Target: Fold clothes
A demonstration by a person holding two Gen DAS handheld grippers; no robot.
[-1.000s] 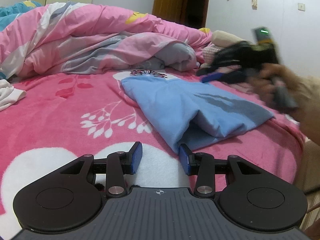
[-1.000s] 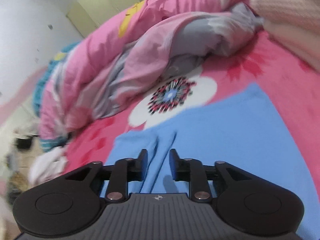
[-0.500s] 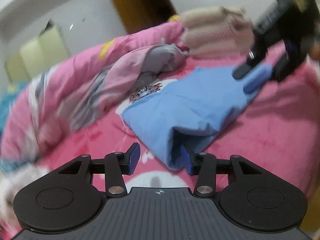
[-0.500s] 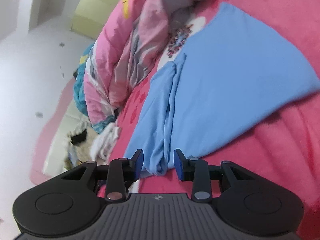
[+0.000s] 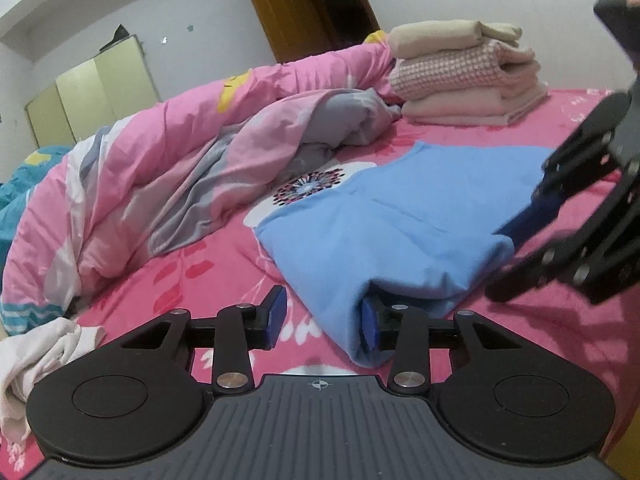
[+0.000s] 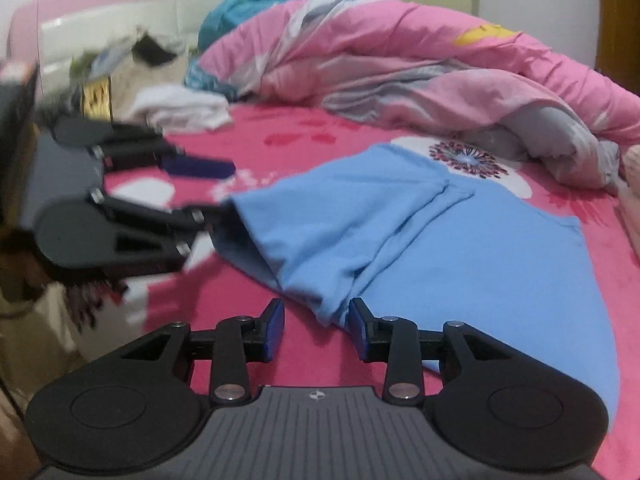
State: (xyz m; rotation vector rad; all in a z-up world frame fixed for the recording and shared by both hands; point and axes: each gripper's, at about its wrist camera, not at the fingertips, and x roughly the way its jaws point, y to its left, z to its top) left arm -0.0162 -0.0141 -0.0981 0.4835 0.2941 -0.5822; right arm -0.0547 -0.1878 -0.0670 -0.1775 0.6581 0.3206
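Left wrist: blue garment (image 5: 404, 232) corner beside parted left claw (image 5: 322, 318).

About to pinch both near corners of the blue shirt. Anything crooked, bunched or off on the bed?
The blue garment is folded unevenly: a bunched ridge runs down it, and its near edge gapes open at the left gripper. The right gripper is open at the other corner. The folded stack looks tidy.
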